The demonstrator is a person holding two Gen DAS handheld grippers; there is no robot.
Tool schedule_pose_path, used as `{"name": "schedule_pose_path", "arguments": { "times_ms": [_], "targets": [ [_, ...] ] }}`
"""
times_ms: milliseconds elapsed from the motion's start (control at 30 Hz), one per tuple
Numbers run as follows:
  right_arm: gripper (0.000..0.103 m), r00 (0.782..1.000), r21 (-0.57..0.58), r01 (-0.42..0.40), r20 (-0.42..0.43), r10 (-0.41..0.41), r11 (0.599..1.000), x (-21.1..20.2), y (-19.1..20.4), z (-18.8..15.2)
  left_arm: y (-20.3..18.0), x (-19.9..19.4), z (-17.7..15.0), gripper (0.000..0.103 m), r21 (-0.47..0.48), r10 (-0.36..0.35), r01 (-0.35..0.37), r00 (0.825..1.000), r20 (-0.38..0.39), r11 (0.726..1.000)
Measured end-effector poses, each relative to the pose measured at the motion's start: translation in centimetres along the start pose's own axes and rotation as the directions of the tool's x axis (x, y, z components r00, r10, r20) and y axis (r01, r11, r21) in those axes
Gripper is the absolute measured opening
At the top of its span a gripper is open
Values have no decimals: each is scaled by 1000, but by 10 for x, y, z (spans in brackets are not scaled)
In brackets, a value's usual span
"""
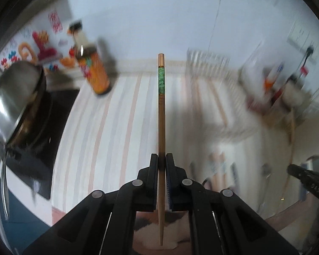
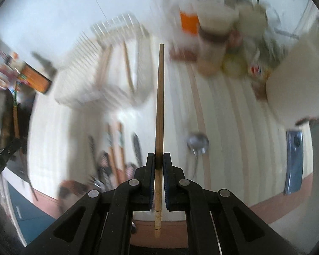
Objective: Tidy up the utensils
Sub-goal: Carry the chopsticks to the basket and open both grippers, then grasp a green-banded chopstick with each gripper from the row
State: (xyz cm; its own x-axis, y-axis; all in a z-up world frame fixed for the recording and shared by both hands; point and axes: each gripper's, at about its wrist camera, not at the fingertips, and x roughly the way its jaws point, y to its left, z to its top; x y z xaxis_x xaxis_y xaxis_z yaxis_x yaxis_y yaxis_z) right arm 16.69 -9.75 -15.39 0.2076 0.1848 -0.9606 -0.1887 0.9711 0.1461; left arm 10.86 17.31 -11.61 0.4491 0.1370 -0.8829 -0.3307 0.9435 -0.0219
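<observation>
My left gripper (image 1: 161, 156) is shut on a wooden chopstick with a green band (image 1: 161, 106); the stick points forward, its thin tip trailing back below the jaws. The right gripper (image 2: 158, 156) is shut on a plain wooden chopstick (image 2: 160, 97), also pointing forward. A white slatted utensil basket (image 2: 100, 74) lies ahead of both and holds a couple of wooden sticks (image 2: 127, 65). On the striped cloth below lie more chopsticks (image 2: 117, 146), dark-handled utensils (image 2: 137, 146) and a metal spoon (image 2: 197, 143). The same basket (image 1: 206, 63) shows blurred in the left wrist view.
A steel pot (image 1: 14, 99) on a dark stove sits at the left, with an orange canister (image 1: 95, 74) behind it. Jars and bottles (image 2: 214, 34) crowd the back right. A white container (image 2: 295, 80) and a blue phone (image 2: 294, 161) are at the right. The other gripper (image 1: 306, 180) shows at right.
</observation>
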Motion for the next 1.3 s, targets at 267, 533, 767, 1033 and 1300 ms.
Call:
{"name": "schedule_pose_path", "arguments": {
  "times_ms": [267,533,767,1033,1300],
  "targets": [
    [7,980,-5,-182,86,182,983,-43,34,90,-28,-11,88,4,-51,-200,201,980,18,978],
    [7,981,35,-191,-9,192,981,29,51,179,-58,78,159,5,-103,-264,251,953,-149,963],
    [9,980,36,-176,-90,178,984,80,59,212,-62,115,175,6,-127,-260,235,936,-237,964],
    [27,983,67,-171,-52,175,983,59,41,189,-43,78,147,44,-72,-96,88,989,-109,994],
    [28,977,140,-190,-65,201,972,36,13,92,-6,70,52,100,-49,90,-92,995,-44,994]
  ]
}}
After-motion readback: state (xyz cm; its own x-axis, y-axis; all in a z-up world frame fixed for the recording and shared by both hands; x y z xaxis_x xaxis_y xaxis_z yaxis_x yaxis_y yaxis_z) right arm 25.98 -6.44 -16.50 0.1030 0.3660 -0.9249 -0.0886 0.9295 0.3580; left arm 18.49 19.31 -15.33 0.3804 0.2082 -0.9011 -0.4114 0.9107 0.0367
